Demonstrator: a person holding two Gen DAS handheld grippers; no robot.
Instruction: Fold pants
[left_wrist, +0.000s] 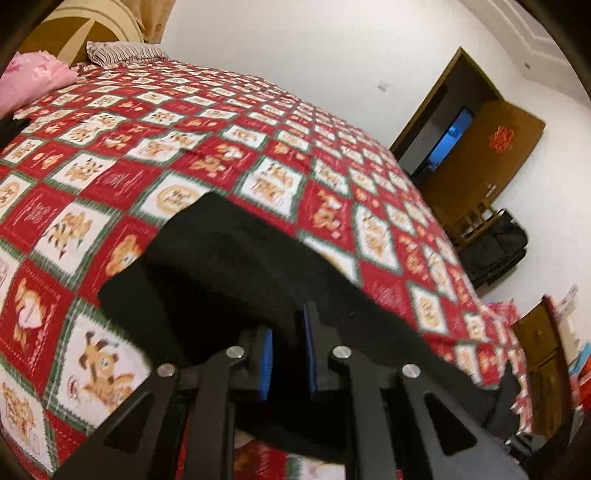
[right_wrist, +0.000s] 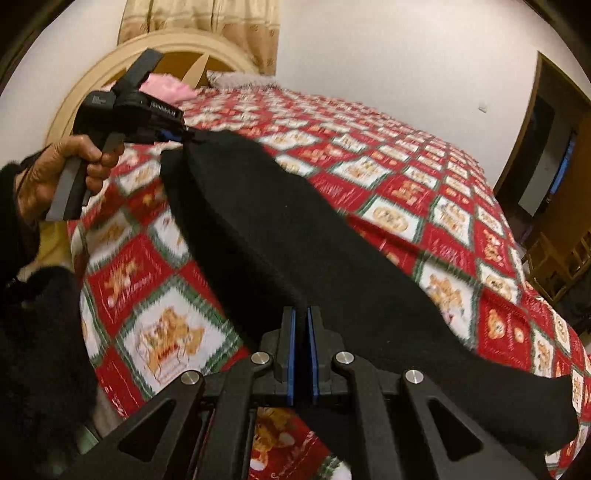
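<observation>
Black pants (right_wrist: 295, 229) hang stretched between my two grippers above the bed with the red and white checked cover (right_wrist: 424, 192). My right gripper (right_wrist: 302, 325) is shut on the near edge of the pants, its blue pads pressed on the cloth. Up at the left of the right wrist view, a hand holds my left gripper (right_wrist: 184, 137), which is shut on the far end of the pants. In the left wrist view the left gripper (left_wrist: 290, 332) grips the black pants (left_wrist: 229, 269), which drape forward over the bed cover (left_wrist: 184, 147).
A pink pillow (left_wrist: 29, 81) and a striped pillow (left_wrist: 125, 50) lie by the rounded headboard (right_wrist: 122, 62). An open brown door (left_wrist: 480, 158), a wooden chair (left_wrist: 476, 221) and a black bag (left_wrist: 495, 247) stand beyond the bed's right side. A dark sleeve (right_wrist: 40, 332) fills the lower left.
</observation>
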